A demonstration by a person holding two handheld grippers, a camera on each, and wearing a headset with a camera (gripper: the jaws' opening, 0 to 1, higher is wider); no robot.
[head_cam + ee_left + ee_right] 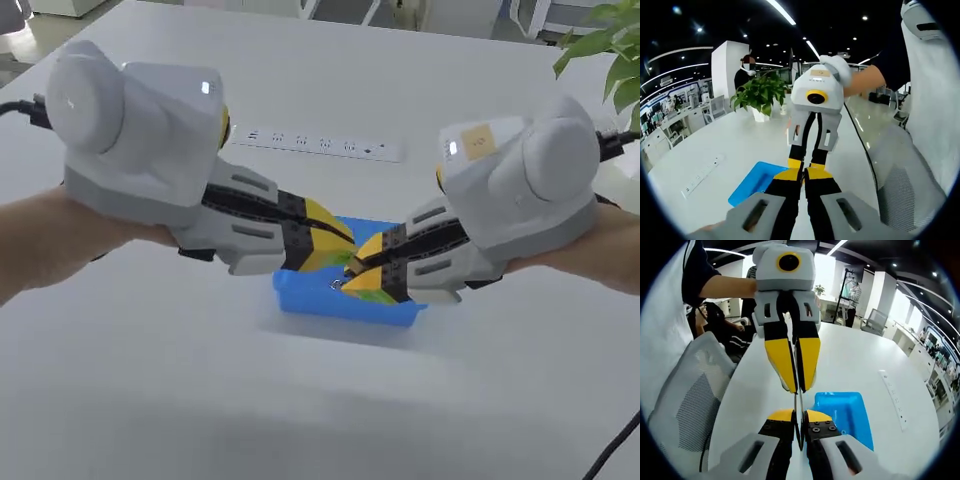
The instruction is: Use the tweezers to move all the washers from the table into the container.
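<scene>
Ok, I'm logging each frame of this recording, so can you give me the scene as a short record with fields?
surface: white table
container: blue rectangular plastic tray, on the table beneath the gripper tips
tool: thin metal tweezers, running between the two grippers
left gripper: shut on the tweezers
right gripper: shut on the tweezers, facing the left one tip to tip
other items: white power strip beyond the tray; green leafy plant at the far right
</scene>
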